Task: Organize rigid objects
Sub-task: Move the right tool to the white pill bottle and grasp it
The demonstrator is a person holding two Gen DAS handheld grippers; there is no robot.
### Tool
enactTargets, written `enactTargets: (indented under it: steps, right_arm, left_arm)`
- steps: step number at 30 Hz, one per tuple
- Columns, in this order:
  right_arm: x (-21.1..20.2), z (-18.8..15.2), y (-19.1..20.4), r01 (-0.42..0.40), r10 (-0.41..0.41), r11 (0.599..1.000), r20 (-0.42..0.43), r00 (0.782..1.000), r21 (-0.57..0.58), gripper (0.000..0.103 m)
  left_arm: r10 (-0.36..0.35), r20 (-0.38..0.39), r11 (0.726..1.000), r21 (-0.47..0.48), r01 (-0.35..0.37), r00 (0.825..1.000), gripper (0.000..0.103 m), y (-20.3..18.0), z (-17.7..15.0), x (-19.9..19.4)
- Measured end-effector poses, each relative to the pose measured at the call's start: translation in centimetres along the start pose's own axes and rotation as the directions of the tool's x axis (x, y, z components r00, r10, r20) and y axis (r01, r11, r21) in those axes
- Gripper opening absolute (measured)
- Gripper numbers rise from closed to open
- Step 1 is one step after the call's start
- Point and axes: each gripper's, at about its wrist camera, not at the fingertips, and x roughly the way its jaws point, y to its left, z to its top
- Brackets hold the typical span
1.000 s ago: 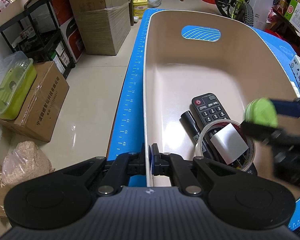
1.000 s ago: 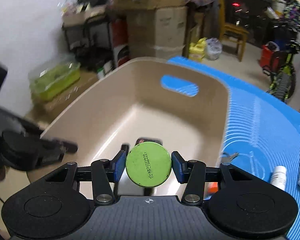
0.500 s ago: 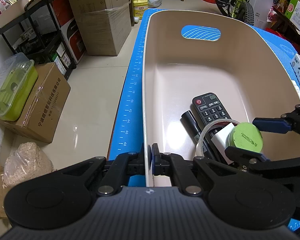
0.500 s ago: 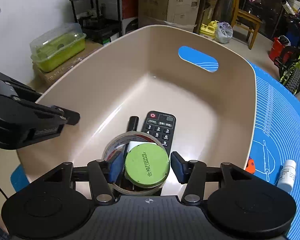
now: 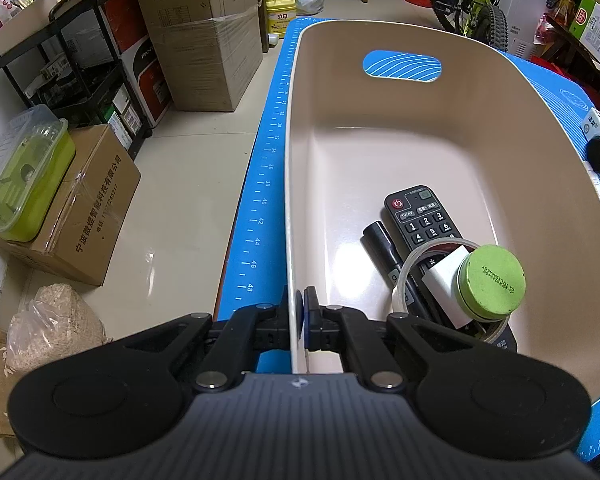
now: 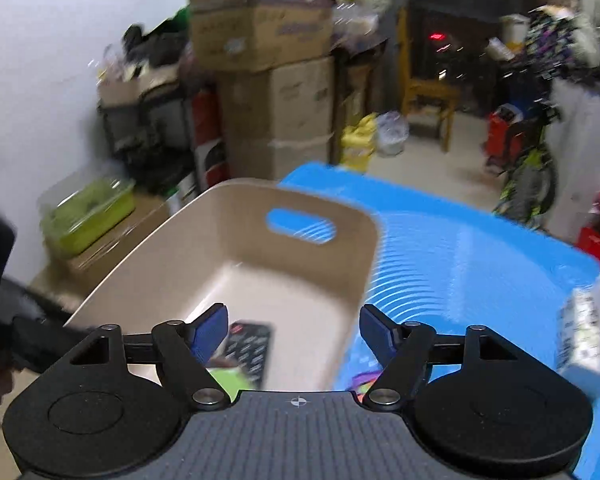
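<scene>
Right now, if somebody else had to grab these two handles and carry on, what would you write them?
Left tool: shut on the near rim of the beige tub, steadying it.
Right tool: empty, jaws opening, above the tub's near end.
In the tub: remote, black marker, tape roll and the green-lidded jar, which rests on the tape.
Done: those four.
Left: a white patterned pack lies on the blue mat to the right; that view is blurred, so check for more.
</scene>
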Motion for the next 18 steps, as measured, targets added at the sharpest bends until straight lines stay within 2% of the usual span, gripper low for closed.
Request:
enactTargets:
  steps: [6, 11, 14, 18]
  right_arm:
    - [0.2, -0.5, -5.1, 0.109, -0.111, 0.991, 0.021, 0.994, 0.077, 0.081]
    - [1.3, -2.2, -11.1, 0.155, -0.167, 0.955, 0.027, 0.986, 0.255, 0.081]
    - [2.2, -3.7, -14.4, 0.192, -0.205, 0.921, 0.003, 0.979, 0.338, 0.081]
    - [3.7, -5.6, -16.6, 0.282, -0.280, 0.893, -0.059, 0.958, 0.350, 0.081]
  left_arm:
    - [0.000, 0.000, 1.000, -0.001, 0.000, 1.000, 0.005, 0.0, 0.0, 0.0]
    - [0.005, -0.001, 1.000, 0.001, -0.005, 1.000, 0.005, 0.0, -0.1, 0.1]
    - [0.008, -0.002, 1.000, 0.002, -0.008, 1.000, 0.006, -0.1, -0.1, 0.1]
    - [0.016, -0.005, 1.000, 0.003, -0.016, 1.000, 0.006, -0.2, 0.1, 0.1]
